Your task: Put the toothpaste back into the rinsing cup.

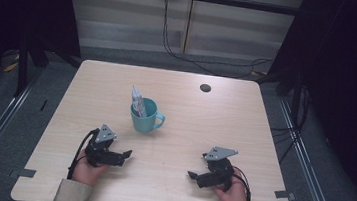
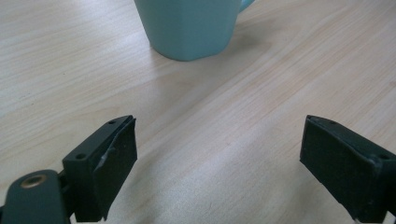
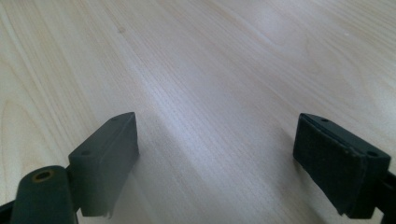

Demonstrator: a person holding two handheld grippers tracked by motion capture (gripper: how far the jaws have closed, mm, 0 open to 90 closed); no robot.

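Teal mug parked mid-table, both grippers held wide apart and holding nothing.

A small dark round grommet point(image 1: 205, 88) is seen far right on the light wooden table point(image 1: 244, 122), well away from everything; nothing is placed between the mug and either gripper. The teal mug point(image 1: 143, 116) is stood upright near the table's middle, handle turned right, with a pale printed packet point(image 1: 138, 102) stuck up out of it. The left gripper point(image 1: 119, 155) is rested near-left, jaws spread toward the mug; the right gripper point(image 1: 197, 177) is kept near-right, jaws equally spread over bare wood.
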